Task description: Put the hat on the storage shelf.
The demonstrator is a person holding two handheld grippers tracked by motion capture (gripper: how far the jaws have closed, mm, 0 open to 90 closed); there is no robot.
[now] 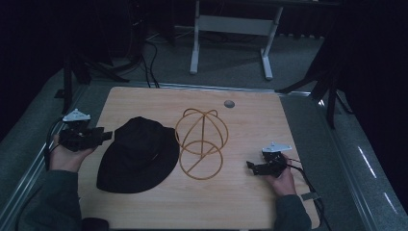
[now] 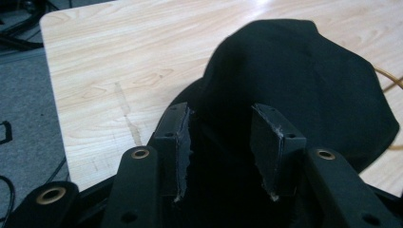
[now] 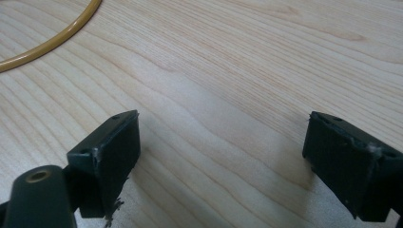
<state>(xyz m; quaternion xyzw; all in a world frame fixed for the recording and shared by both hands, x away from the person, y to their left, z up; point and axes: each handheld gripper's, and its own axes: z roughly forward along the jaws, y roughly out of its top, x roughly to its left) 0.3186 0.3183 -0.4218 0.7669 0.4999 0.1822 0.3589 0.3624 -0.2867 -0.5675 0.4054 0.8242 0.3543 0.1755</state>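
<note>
Jaws of the left gripper (image 2: 223,152) parted to a middling gap, pads clear of cloth on both inner faces, aimed at the brim of the black hat (image 2: 304,85); brim edge lying just under and between the jaws, whether touched by them cannot be told; nothing clamped. Jaws of the right gripper (image 3: 223,156) spread wide over bare wood, nothing between them.

Seen from the high view: black hat (image 1: 138,154) lying flat on the wooden table (image 1: 250,202), crown up, brim spread round it; left gripper (image 1: 107,135) just beside the hat's left edge, held level in the left hand (image 1: 70,154) at the table's left border; wire hat frame (image 1: 200,143) standing right of the hat, its base ring touching or nearly touching the brim, domed hoops rising above; right gripper (image 1: 250,166) well apart from the hat, beyond the frame, held low in the right hand (image 1: 281,180); small grey disc (image 1: 229,103) set in the table behind the frame.

A curved length of the frame's yellow ring (image 3: 52,40) lying on the wood ahead of the right jaws, apart from them.
</note>
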